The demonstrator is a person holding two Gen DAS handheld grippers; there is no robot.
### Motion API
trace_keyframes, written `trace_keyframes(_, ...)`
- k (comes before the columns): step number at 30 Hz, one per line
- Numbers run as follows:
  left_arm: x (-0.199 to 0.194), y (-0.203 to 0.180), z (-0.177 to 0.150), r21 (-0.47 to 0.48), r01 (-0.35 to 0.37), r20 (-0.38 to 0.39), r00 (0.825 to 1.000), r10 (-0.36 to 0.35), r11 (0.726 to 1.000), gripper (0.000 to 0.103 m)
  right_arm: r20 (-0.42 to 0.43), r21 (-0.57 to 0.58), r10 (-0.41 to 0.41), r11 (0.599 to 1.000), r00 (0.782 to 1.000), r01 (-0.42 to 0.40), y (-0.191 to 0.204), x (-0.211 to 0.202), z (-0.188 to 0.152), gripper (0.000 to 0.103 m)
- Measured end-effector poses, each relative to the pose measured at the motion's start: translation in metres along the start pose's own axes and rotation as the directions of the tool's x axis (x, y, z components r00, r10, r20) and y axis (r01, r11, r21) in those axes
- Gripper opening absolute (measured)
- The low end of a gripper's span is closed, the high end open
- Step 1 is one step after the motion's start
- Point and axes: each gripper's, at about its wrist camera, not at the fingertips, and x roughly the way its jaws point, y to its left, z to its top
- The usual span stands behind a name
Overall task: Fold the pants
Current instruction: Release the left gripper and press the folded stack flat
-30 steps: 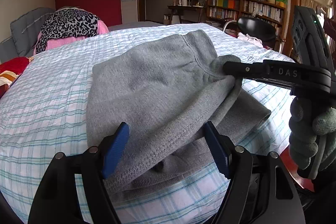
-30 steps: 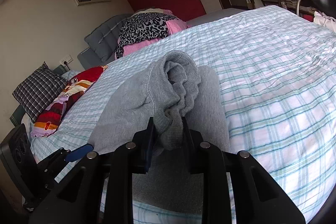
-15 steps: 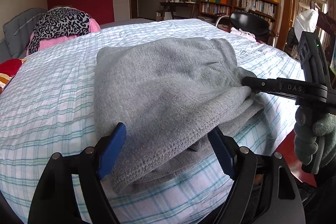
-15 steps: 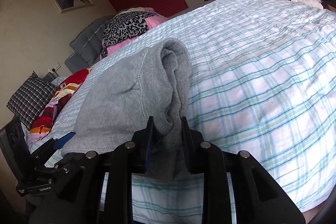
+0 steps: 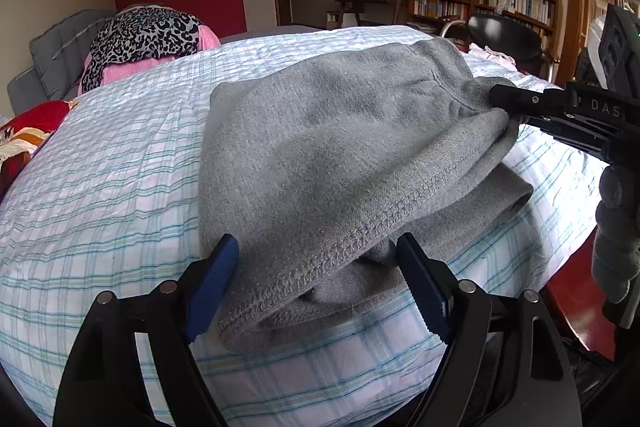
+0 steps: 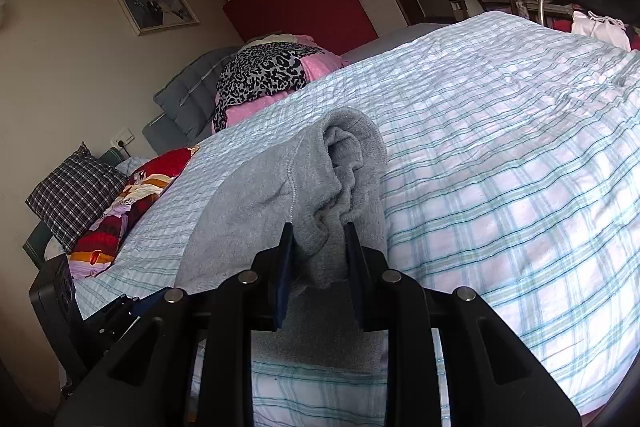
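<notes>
The grey sweatpants [image 5: 340, 155] lie folded in layers on the plaid bed. My left gripper [image 5: 318, 279] is open, its blue pads on either side of the near hem, not clamping it. My right gripper [image 6: 318, 259] is shut on the bunched waistband of the pants [image 6: 332, 187] and holds that end slightly raised. The right gripper also shows in the left wrist view [image 5: 496, 99], pinching the pants' right end, with a gloved hand below it.
The bed's white and teal plaid cover [image 6: 500, 167] spreads around the pants. A leopard and pink bundle [image 5: 148, 35] and grey pillow lie at the head. Red patterned cloth [image 6: 136, 195] and a checked cushion [image 6: 76, 191] sit left. A chair [image 5: 504, 31] and bookshelves stand beyond the bed.
The right gripper carried the waistband end down and then lifted it slightly again. The left gripper stayed open around the near hem while its view shifted a little.
</notes>
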Motion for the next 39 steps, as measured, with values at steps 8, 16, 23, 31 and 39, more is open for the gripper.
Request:
trace_keyframes(8,0.002,0.018,0.005,-0.105,-0.082,-0.010,0.997,0.081,0.991,0.082,0.050,-0.016,0.033,0.999,0.998,-0.032,0.013,-0.015,0.010,0.025)
trace_keyframes(16,-0.009,0.034,-0.016,-0.159,-0.063,-0.055,0.997,0.055,0.985,0.084,-0.065,0.035,-0.077,0.996,0.995,0.079,-0.024,0.004,-0.023,0.018)
trace_keyframes(23,-0.023,0.036,-0.019,-0.153,-0.032,-0.037,0.999,0.027,0.988,0.083,-0.024,-0.004,-0.172,0.985,0.985,0.172,-0.029,-0.003,-0.015,0.020)
trace_keyframes(31,-0.057,0.029,0.002,-0.119,0.039,0.074,0.997,-0.031,0.992,0.083,0.150,-0.108,-0.154,0.979,0.977,0.171,0.007,-0.011,0.018,0.055)
trace_keyframes(39,-0.047,0.017,0.034,-0.114,0.101,0.141,0.986,-0.084,0.988,0.082,0.004,-0.335,-0.024,0.942,1.000,0.024,0.048,0.052,0.034,0.054)
